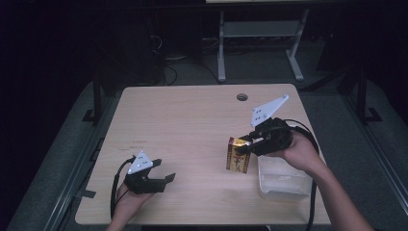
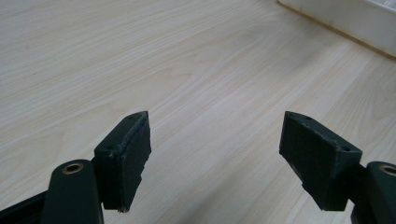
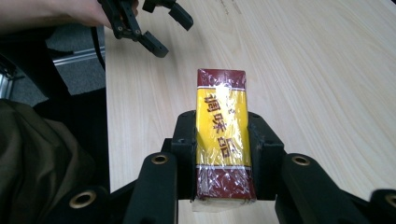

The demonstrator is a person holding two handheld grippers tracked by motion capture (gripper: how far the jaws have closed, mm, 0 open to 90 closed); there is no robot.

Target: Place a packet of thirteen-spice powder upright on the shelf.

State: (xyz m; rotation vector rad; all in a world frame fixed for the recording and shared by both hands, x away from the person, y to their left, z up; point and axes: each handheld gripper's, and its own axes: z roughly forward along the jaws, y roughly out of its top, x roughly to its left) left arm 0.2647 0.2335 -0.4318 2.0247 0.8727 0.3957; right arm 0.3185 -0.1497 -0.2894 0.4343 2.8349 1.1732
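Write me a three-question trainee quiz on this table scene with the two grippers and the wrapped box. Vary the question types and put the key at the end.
1. True or false: the right gripper has its jaws closed on the yellow and red box.
2. Multiple choice: what lies between the jaws of the left gripper? A) the box B) nothing, just bare table beyond them C) a cable
3. Short answer: in the high view, what sits on the table just below the right hand, near the table's front edge?

Key
1. True
2. B
3. A clear plastic container
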